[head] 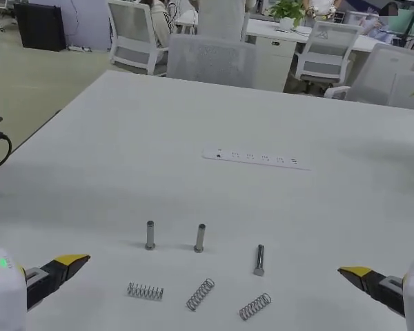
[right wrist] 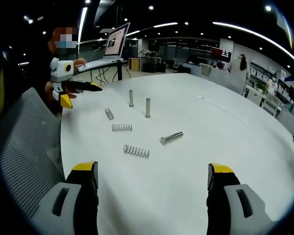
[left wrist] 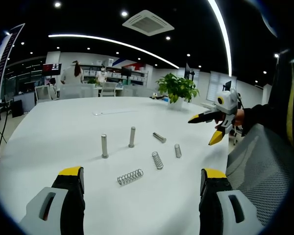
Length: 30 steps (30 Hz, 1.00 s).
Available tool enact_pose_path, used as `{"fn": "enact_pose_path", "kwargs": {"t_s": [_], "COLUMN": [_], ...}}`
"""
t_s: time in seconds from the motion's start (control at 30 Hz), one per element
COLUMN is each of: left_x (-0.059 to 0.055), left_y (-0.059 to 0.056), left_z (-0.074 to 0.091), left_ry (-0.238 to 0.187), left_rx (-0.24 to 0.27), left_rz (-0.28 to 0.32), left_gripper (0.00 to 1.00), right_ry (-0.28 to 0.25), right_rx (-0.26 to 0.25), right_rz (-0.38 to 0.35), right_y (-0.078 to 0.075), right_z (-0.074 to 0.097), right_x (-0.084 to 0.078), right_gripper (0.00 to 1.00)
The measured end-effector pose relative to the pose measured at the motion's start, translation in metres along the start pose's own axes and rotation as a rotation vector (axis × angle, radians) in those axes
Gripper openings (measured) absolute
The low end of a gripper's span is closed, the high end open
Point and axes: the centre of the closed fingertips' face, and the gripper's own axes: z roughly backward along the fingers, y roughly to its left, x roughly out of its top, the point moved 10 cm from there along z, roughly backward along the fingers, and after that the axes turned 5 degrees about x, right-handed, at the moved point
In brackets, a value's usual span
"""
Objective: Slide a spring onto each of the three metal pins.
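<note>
I've started nothing yet: three springs (head: 200,294) lie loose at lower centre of the worktop (head: 193,124), just below the bare pins (head: 199,238). My left tongs (left wrist: 142,172) and right tongs (right wrist: 152,167) stand apart, empty.

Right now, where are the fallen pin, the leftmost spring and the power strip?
fallen pin (head: 259,259), head view, middle of its shaft.
leftmost spring (head: 145,291), head view, middle coils.
power strip (head: 255,158), head view, top face.

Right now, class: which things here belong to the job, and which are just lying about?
Job: metal pins; springs; left gripper; right gripper.
Lying about: power strip; office chair; potted plant.
</note>
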Motion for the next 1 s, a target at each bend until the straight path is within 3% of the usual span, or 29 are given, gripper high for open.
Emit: {"fn": "enact_pose_path", "kwargs": {"t_s": [1.0], "left_x": [-0.0039], "left_y": [-0.0005], "left_z": [-0.0004], "left_ry": [0.006], "left_rx": [0.003], "left_rz": [0.006], "left_gripper": [0.96], "right_ry": [0.006], "right_rx": [0.009], "right_rz": [-0.007], "right_y": [-0.0003], "right_z": [-0.0016], "right_x": [-0.001], "right_gripper": [0.9]}}
